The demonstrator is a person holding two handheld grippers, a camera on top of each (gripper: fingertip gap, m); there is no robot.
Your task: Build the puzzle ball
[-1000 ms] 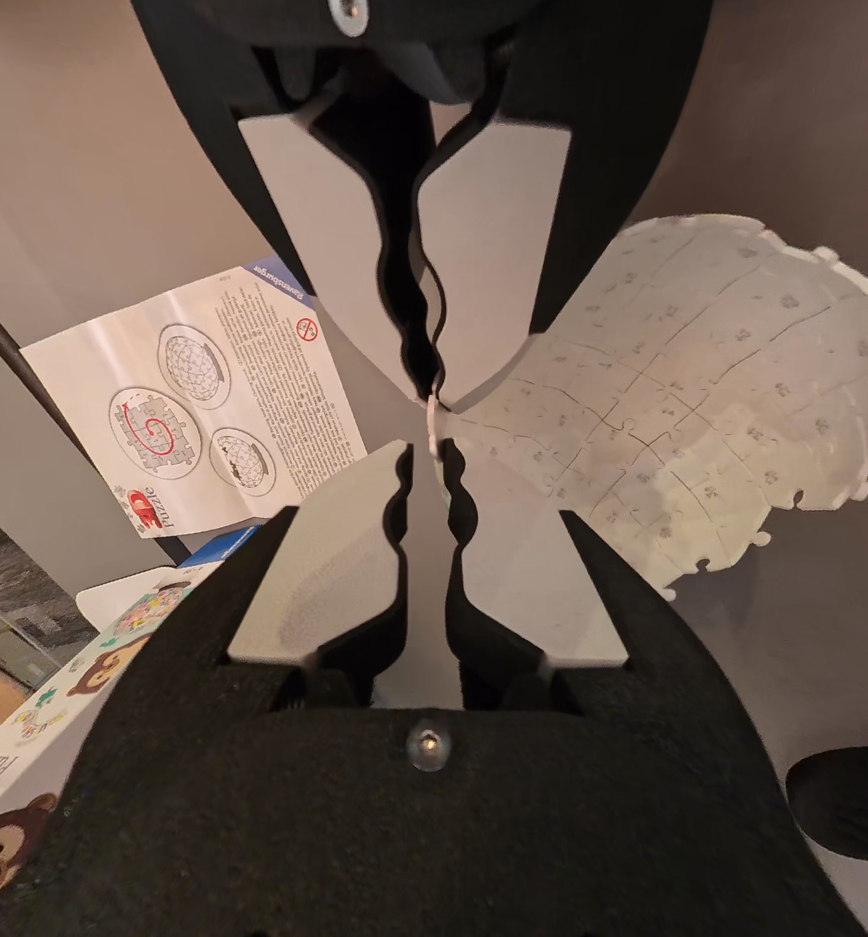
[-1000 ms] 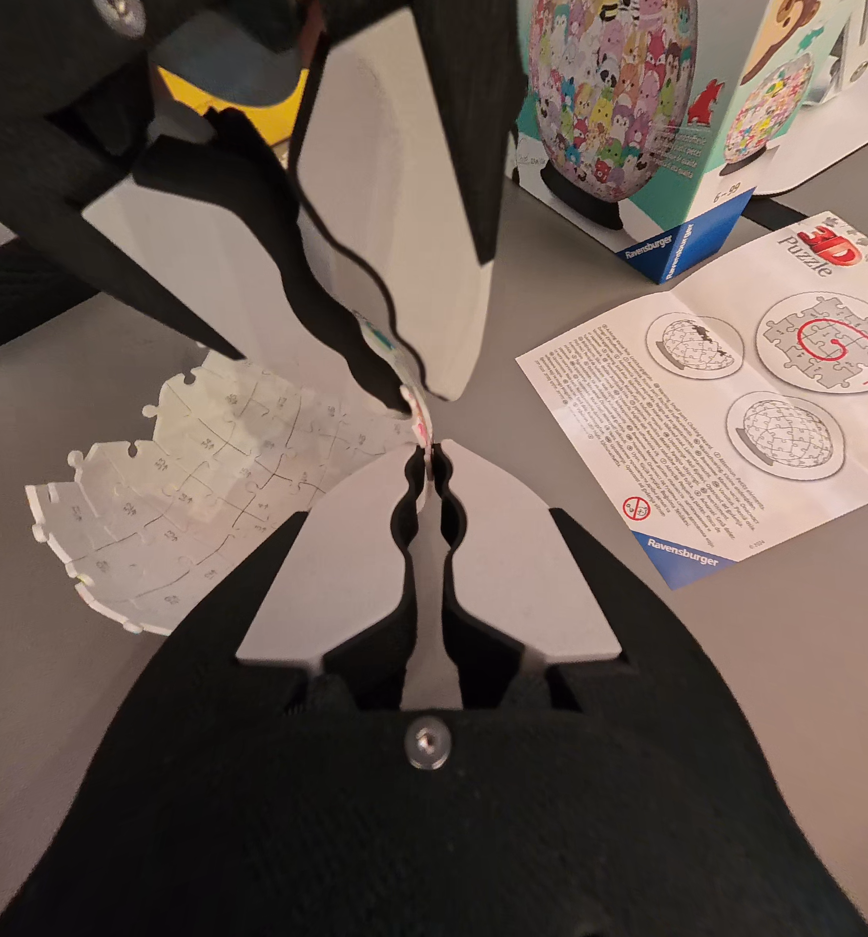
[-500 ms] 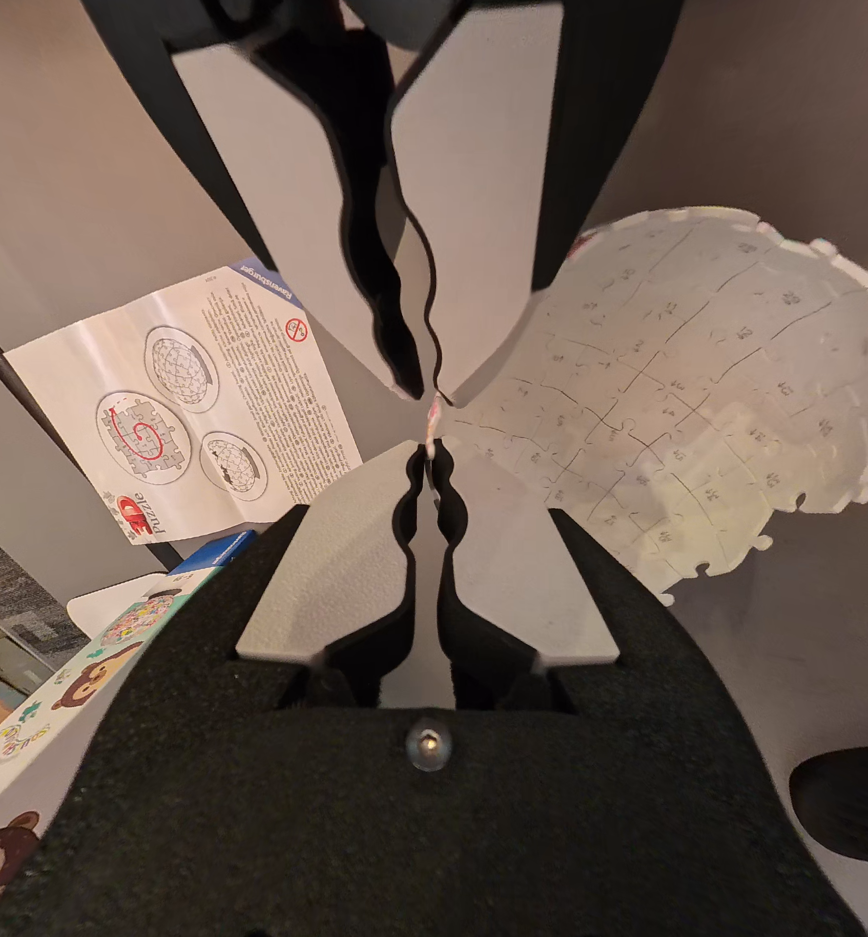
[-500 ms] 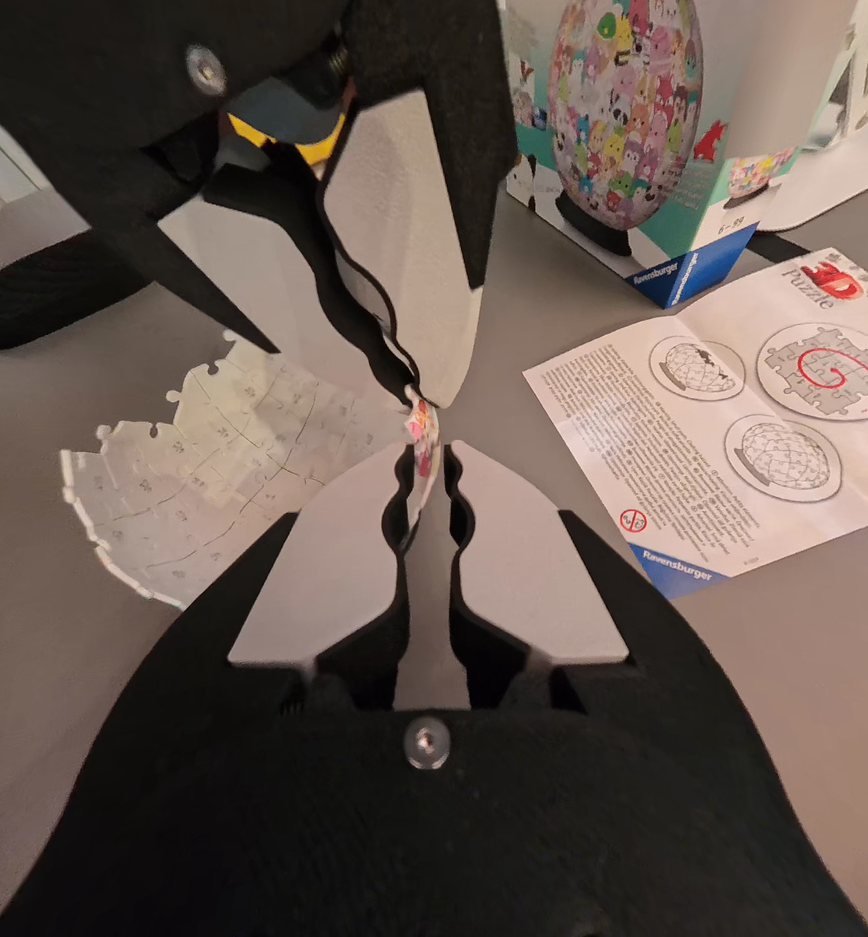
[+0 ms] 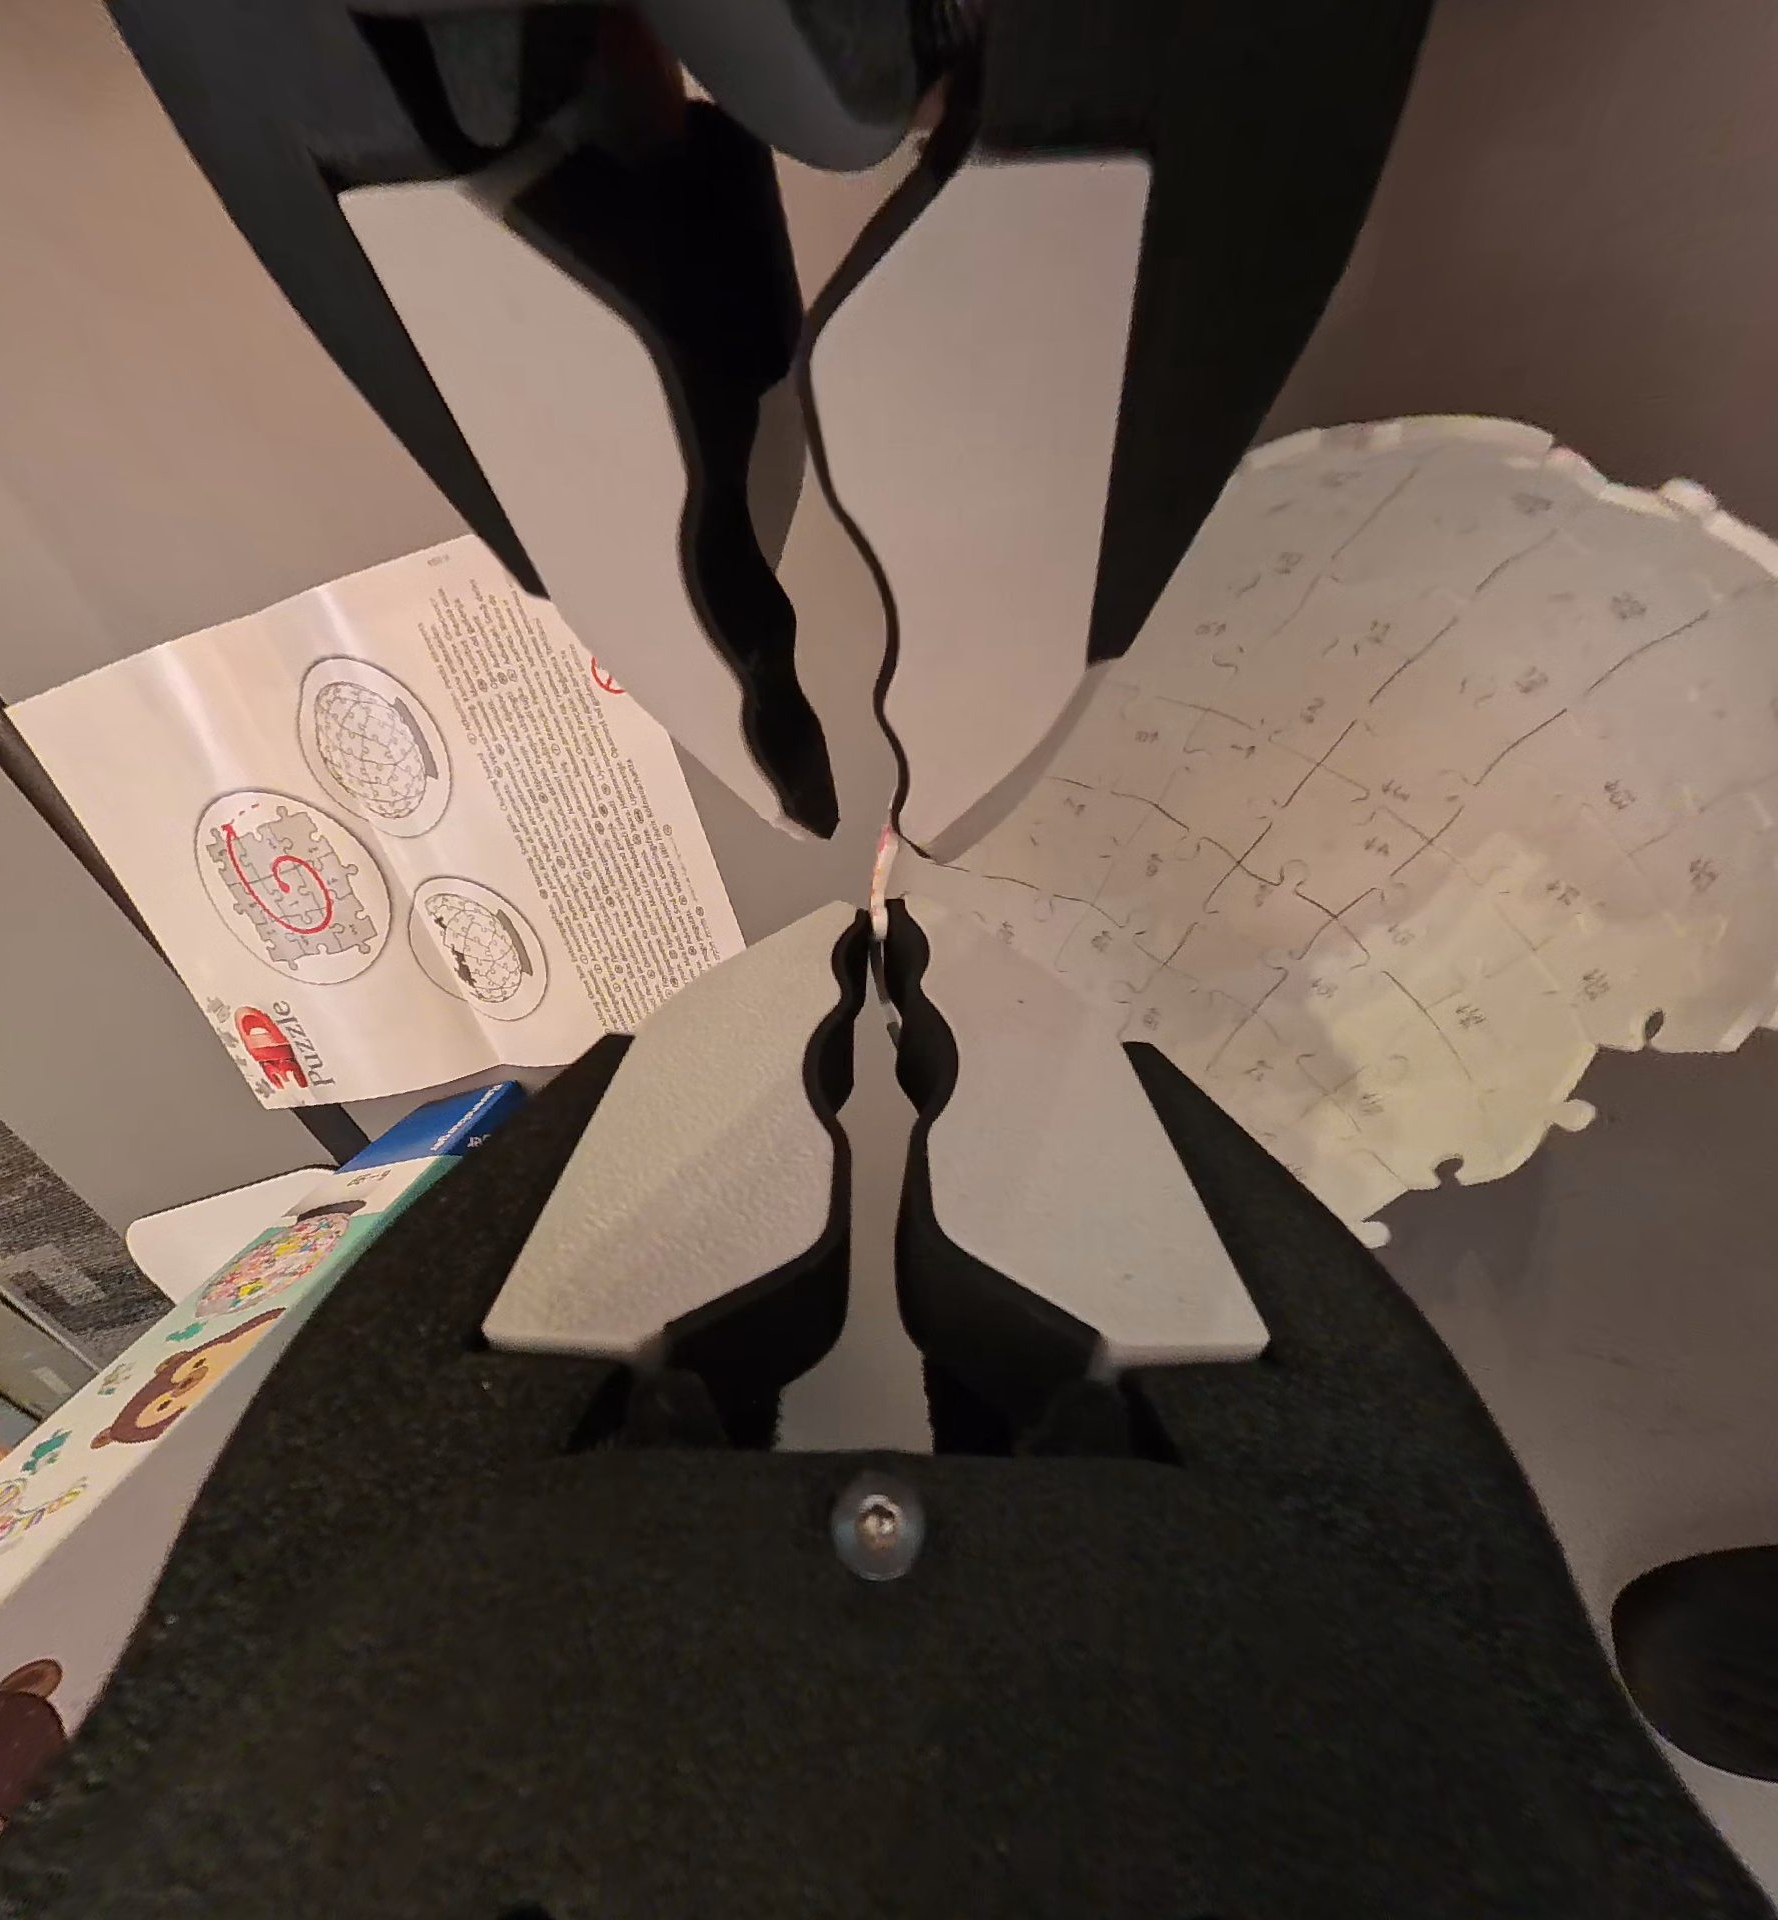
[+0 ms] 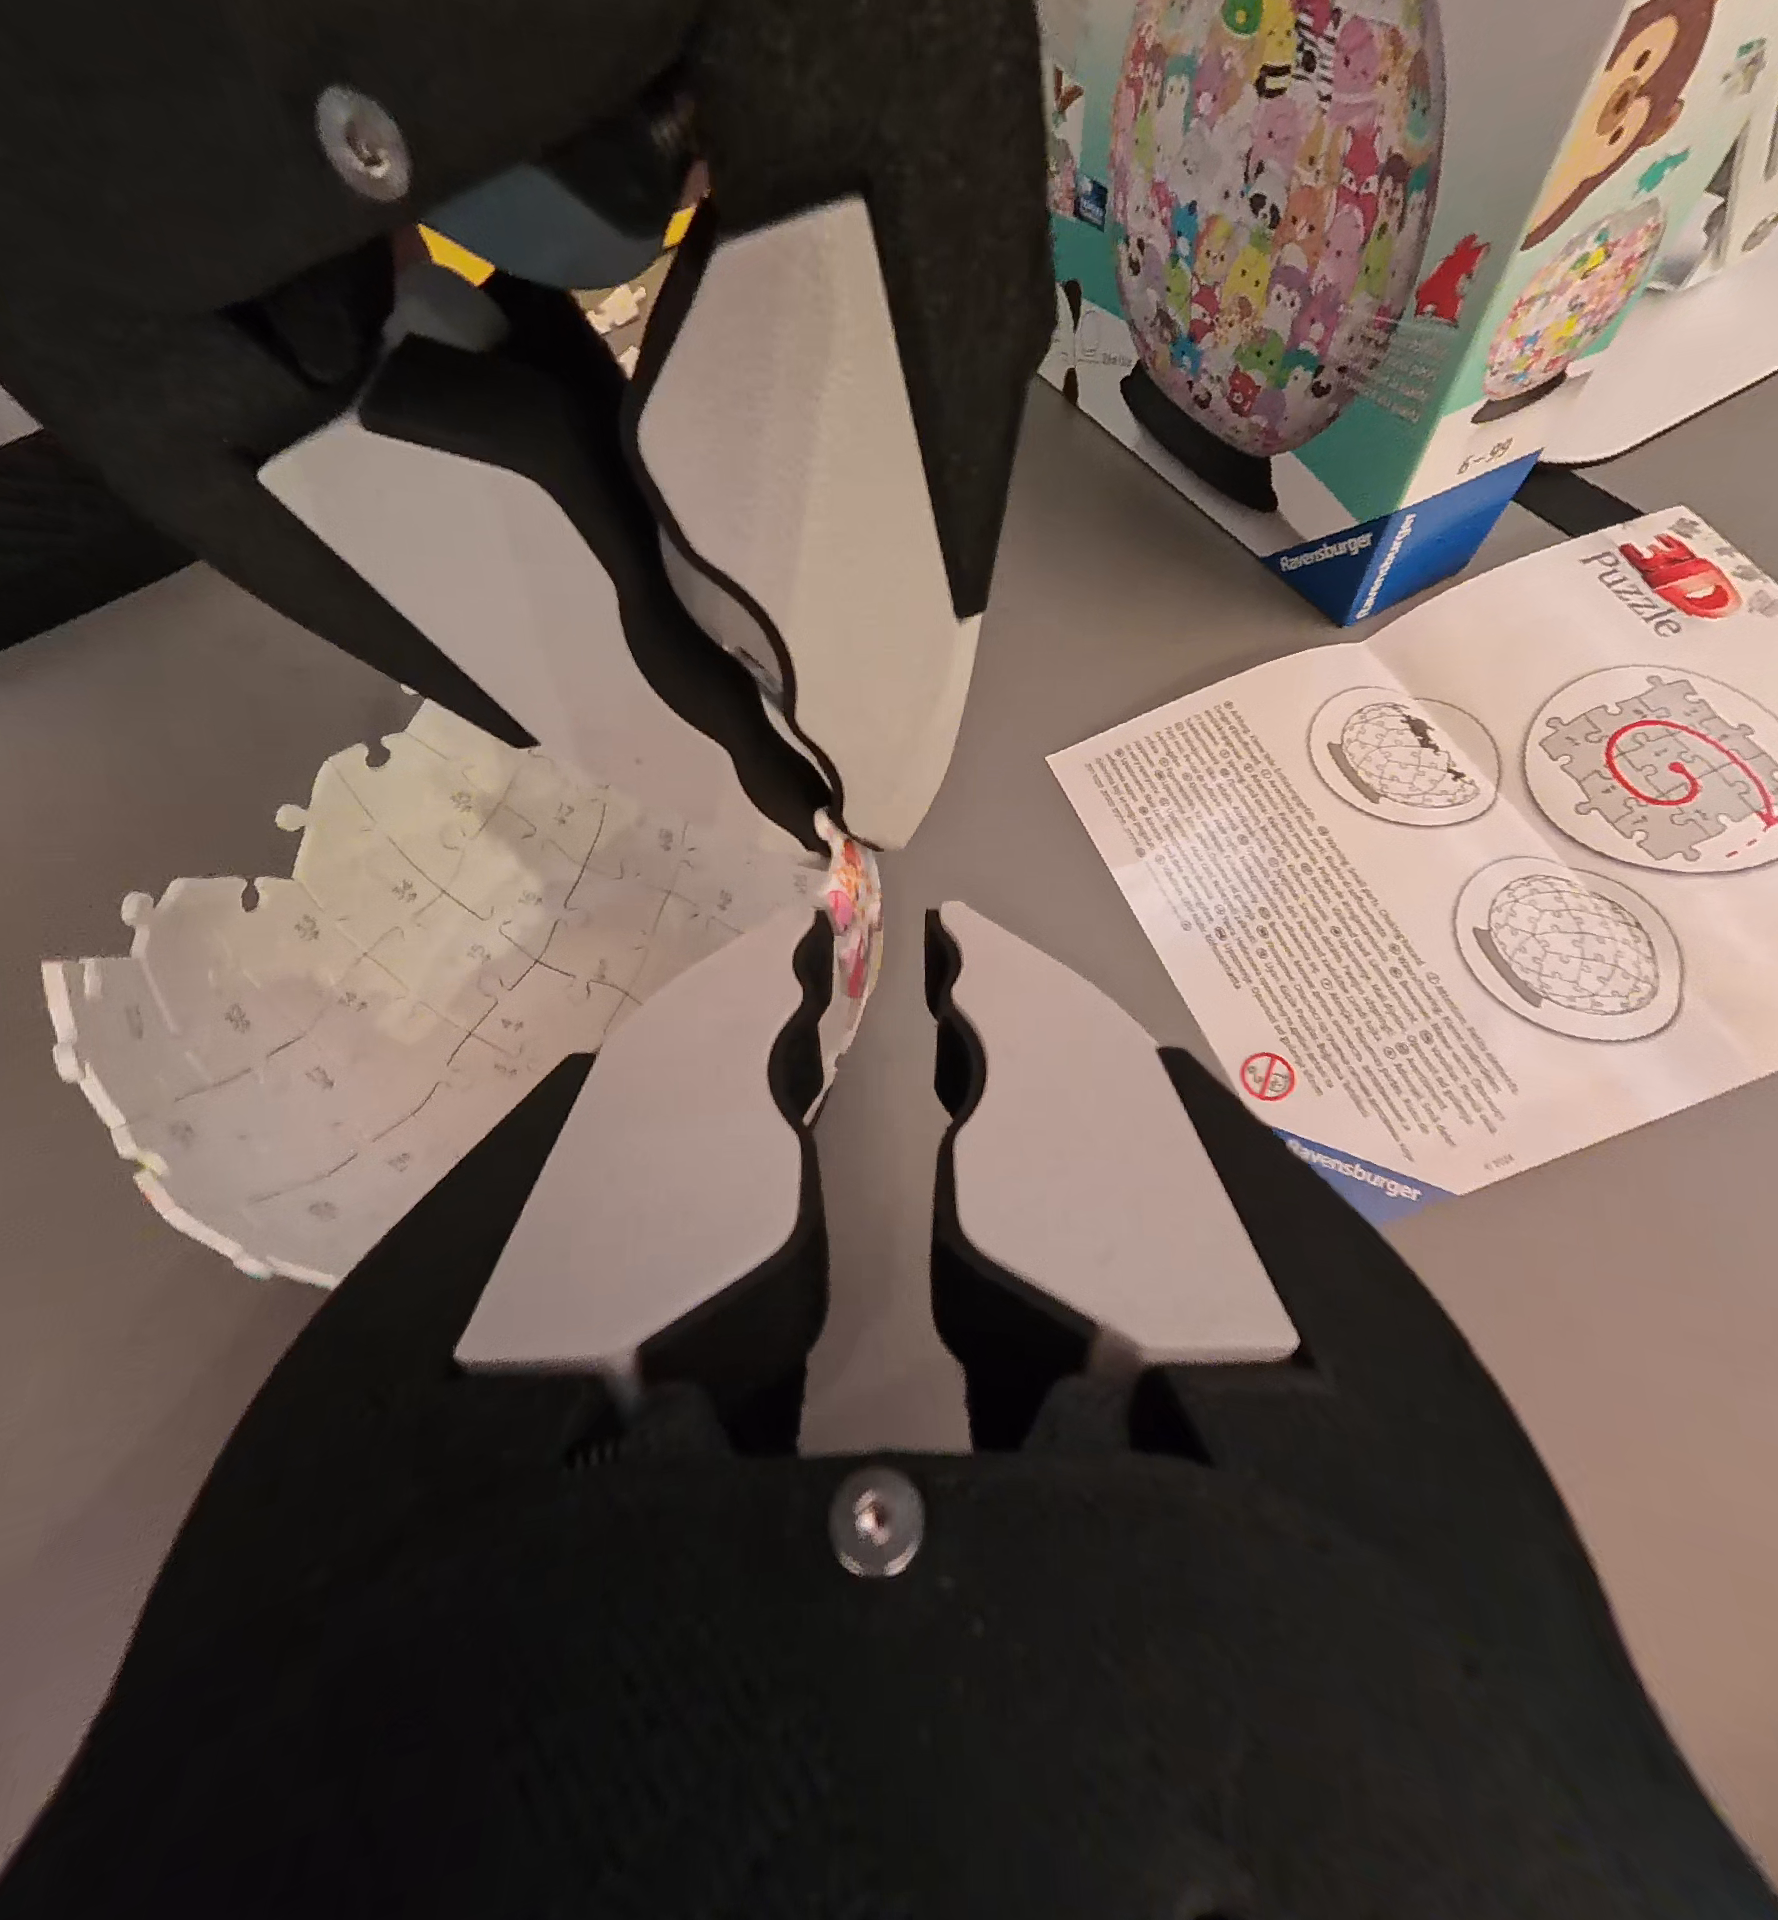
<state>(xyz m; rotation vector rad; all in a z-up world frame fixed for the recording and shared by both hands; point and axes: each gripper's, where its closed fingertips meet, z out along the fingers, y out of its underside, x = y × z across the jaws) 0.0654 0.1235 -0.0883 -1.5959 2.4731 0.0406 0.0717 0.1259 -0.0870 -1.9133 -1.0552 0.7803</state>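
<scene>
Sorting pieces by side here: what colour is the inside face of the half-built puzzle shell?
Plain white with small grey numbers on the puzzle shell; the left wrist view shows it best.

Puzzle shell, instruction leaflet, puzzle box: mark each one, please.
puzzle shell (image 6: 365, 997), right wrist view, white numbered inner surface.
instruction leaflet (image 6: 1467, 883), right wrist view, middle of the printed page.
puzzle box (image 6: 1311, 208), right wrist view, front face with the ball picture.
</scene>
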